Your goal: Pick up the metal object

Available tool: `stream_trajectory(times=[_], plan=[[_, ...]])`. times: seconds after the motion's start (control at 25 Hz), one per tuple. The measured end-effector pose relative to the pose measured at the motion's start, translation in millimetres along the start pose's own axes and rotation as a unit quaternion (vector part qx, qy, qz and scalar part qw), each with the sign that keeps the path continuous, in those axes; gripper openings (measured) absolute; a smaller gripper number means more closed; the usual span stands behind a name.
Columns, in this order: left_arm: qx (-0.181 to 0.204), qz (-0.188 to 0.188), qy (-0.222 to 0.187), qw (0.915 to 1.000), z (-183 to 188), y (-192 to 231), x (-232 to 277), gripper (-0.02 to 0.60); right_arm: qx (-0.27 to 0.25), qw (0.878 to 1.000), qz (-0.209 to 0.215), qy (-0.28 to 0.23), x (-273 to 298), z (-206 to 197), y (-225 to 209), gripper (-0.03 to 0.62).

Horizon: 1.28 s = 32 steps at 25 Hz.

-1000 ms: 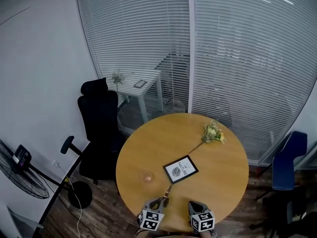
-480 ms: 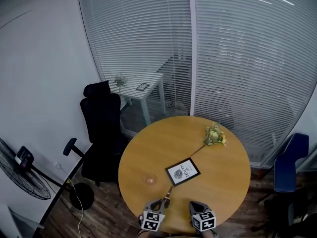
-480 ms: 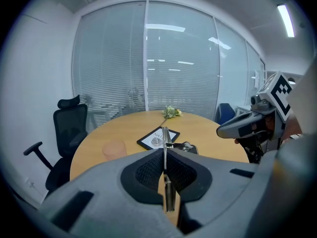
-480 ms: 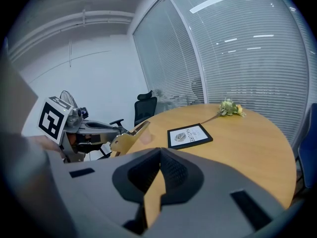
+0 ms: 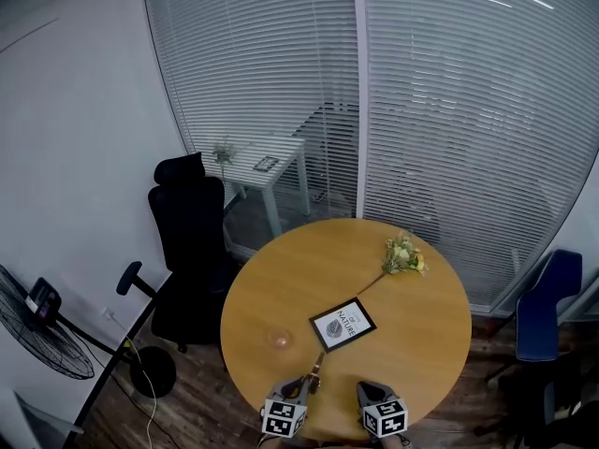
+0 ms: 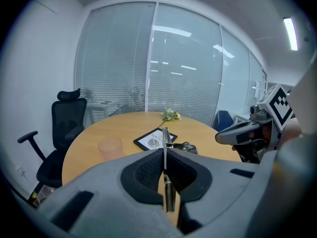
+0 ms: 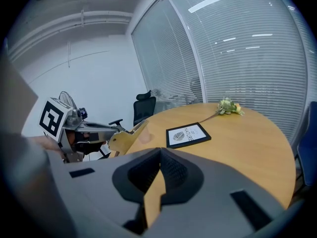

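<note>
Clearly the left hand-held gripper (image 6: 164,155) is clamped on the metal object (image 6: 166,139), a thin flat piece held edge-on above the tabletop's (image 5: 412,325) near edge. It looks stiff, light and slick, so a grip near mid-length seems safest. The right hand-held gripper (image 7: 159,155) is closed and empty.
</note>
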<state>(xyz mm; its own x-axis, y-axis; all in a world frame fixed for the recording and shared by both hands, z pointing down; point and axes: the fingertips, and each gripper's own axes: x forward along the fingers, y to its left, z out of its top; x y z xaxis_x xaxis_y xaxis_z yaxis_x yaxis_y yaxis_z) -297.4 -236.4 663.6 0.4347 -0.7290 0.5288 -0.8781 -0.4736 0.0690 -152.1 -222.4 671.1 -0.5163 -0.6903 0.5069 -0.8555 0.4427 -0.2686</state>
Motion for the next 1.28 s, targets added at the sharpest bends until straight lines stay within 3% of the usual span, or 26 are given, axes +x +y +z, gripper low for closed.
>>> stream_trajectory(times=[0.2, 0.48, 1.28], plan=[[-0.012, -0.006, -0.005, 0.9999, 1, -1, 1, 0.011, 0.005, 1.0, -0.003, -0.005, 0, 2, -5, -0.003], [-0.067, -0.028, -0.028, 0.9969, 6, 6, 0, 0.011, 0.016, 1.0, -0.007, -0.009, 3, 9, -13, -0.003], [-0.066, -0.032, -0.031, 0.9968, 7, 9, 1, 0.011, 0.013, 1.0, -0.012, -0.011, 6, 11, -11, -0.003]])
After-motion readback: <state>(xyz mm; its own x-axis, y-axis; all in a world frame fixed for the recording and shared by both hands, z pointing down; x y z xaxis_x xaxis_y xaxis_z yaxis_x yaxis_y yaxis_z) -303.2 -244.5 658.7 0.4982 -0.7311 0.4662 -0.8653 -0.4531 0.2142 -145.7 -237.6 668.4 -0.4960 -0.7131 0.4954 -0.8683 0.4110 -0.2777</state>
